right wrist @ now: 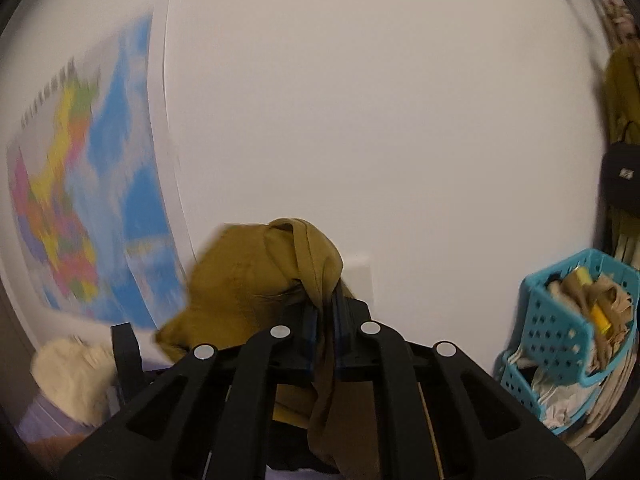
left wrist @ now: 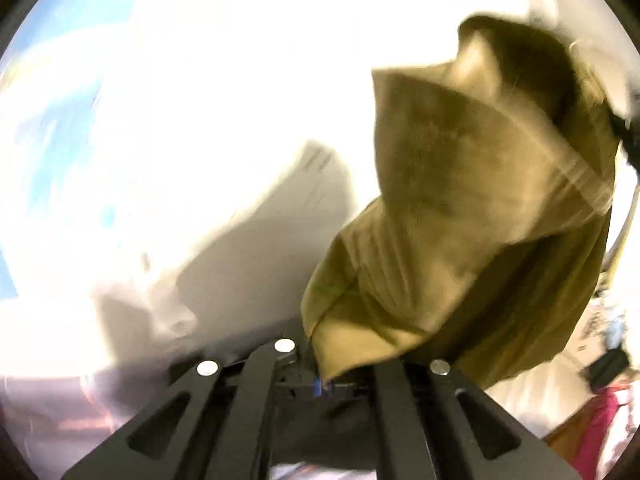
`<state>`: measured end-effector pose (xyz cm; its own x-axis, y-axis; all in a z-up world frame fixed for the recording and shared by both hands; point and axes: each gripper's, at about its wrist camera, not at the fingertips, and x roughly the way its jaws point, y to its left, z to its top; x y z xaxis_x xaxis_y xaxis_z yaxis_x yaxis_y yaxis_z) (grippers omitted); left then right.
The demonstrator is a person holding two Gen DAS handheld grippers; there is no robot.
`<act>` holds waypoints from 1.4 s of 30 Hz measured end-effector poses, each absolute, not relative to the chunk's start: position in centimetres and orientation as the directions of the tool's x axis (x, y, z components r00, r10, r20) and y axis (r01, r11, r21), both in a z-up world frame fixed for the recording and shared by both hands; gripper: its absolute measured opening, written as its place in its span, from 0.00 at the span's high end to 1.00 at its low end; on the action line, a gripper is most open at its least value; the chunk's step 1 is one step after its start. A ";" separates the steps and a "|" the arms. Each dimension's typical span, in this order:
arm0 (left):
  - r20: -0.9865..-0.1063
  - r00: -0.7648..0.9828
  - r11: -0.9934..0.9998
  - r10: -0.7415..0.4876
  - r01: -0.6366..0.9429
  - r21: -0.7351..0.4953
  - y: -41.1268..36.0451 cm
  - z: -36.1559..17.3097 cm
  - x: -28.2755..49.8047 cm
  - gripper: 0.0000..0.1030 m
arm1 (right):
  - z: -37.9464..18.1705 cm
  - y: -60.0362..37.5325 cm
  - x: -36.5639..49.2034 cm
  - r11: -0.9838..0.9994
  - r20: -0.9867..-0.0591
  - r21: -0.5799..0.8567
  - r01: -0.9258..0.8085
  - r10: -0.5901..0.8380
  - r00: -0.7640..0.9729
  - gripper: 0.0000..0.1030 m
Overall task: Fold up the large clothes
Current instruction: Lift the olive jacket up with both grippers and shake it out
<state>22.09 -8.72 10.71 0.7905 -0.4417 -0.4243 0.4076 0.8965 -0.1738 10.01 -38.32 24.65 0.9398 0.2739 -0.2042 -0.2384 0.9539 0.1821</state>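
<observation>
Right jaws: closed narrow on a bunched fold of the olive-brown soft woven garment (right wrist: 256,280); right gripper (right wrist: 324,320) pinching it between the blue pads, cloth spilling above and trailing below the fingers.
Left jaws: left gripper (left wrist: 320,384) apparently clamped on a corner of the same garment (left wrist: 460,208), cloth edge ending right at the blue pad; fingertips mostly hidden, so grip judged, not certain.
Garment position: lifted in the air, hanging slack between both grippers, clear of any surface in view.
Handling: soft, limp, light to middling in weight; drapes and bunches freely, no stiffness; likely to slip if pinched by a single thin layer.
Where to hold: at hems or corners, a doubled fold between the pads, hands spread well apart to draw it flat.
Nearby right: perforated turquoise plastic basket (right wrist: 560,320) stuffed with beige cloth.
Nearby left: cream fluffy item (right wrist: 72,376), blurred.
Far: plain white wall (right wrist: 380,120) with a colourful paper map (right wrist: 92,200).
</observation>
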 end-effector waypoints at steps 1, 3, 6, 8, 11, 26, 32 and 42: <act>-0.404 0.793 0.889 -0.456 0.425 -0.170 -9.3 12.8 21.8 1.00 | 25.8 -38.7 9.1 0.957 -0.181 0.175 -0.233 0.264 0.947 0.94; -0.335 0.822 0.887 -0.461 0.442 -0.136 -9.9 16.3 20.4 1.00 | 28.8 -39.3 6.4 0.962 -0.119 0.141 -0.236 0.253 0.960 0.95; -0.168 0.862 0.878 -0.479 0.467 -0.109 -8.8 23.2 16.1 1.00 | 33.4 -39.7 1.5 0.966 -0.026 0.089 -0.241 0.244 0.969 0.95; -0.086 0.867 0.870 -0.491 0.484 -0.093 -7.1 26.8 13.2 1.00 | 36.5 -40.0 -2.4 0.965 0.037 0.057 -0.254 0.252 0.967 0.95; 0.014 0.881 0.881 -0.473 0.473 -0.019 -4.3 31.4 7.5 0.99 | 39.0 -39.5 -7.1 0.958 0.096 0.007 -0.288 0.286 0.953 0.95; 0.086 0.991 0.961 -0.101 0.075 0.266 4.5 35.7 -22.9 0.98 | 39.2 -33.1 -20.9 0.710 0.155 -0.015 -0.704 0.697 0.700 0.94; 0.010 0.999 0.944 0.044 -0.045 0.326 6.2 32.8 -22.2 0.97 | 34.2 -29.9 -12.9 0.590 0.077 0.150 -0.793 0.793 0.604 0.92; -0.583 0.795 0.982 0.166 -0.081 0.169 16.0 11.2 1.1 0.98 | 13.6 -18.0 12.6 0.671 -0.453 0.473 -0.571 0.741 0.495 0.92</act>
